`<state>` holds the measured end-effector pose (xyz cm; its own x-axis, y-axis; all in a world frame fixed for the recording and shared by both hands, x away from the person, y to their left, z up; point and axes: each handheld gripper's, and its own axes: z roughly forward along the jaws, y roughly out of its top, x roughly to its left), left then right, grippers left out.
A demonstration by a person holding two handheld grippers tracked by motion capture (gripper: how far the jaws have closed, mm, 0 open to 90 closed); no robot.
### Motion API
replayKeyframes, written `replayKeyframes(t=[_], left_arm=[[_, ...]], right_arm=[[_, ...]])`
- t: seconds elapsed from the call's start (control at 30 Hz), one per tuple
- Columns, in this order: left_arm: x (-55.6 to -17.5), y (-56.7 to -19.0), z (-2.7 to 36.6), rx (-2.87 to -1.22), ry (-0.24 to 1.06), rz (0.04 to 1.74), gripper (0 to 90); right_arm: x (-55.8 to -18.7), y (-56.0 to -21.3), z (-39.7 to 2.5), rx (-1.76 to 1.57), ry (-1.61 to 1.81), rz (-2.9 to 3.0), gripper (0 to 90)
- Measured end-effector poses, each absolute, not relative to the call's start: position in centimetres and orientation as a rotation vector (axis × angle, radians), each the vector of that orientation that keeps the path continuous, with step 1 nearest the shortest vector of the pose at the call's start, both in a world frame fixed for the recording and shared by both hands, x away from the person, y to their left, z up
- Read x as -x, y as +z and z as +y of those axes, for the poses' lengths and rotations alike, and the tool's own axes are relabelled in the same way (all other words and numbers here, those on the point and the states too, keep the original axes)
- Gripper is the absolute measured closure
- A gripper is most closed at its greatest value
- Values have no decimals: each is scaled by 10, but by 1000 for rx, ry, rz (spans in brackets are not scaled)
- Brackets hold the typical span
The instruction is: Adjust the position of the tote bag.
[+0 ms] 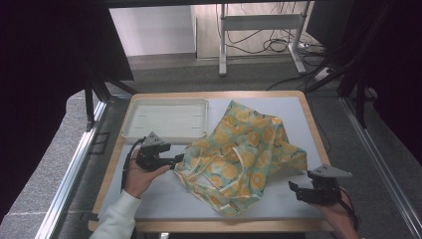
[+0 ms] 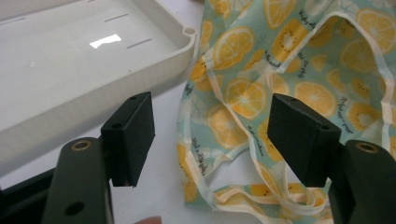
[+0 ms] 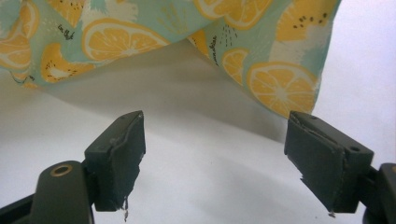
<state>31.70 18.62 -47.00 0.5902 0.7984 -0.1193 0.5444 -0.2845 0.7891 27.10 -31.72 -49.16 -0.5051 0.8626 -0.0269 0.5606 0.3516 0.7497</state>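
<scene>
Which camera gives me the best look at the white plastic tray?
The high view: the white plastic tray shows whole there, rim and all four corners, lying left of the lemon-print cloth. The left gripper view gives one near corner and part of its floor.

Cloth [image 1: 244,157] lay crumpled mid-table [image 1: 164,199], reaching toward right edge. Tray [image 1: 165,119] sat at far left, just beside cloth's left side. Left gripper [image 1: 177,159] near cloth's left edge, in front of tray. Right gripper [image 1: 293,190] near cloth's right corner, at near edge.
</scene>
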Motion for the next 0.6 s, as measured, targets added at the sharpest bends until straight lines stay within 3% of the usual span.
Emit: replayKeyframes(t=[0.6], left_arm=[[-333, -441, 163, -2045, 363, 1017, 316]], right_arm=[[-271, -493, -312, -1227, 953, 2215, 210]])
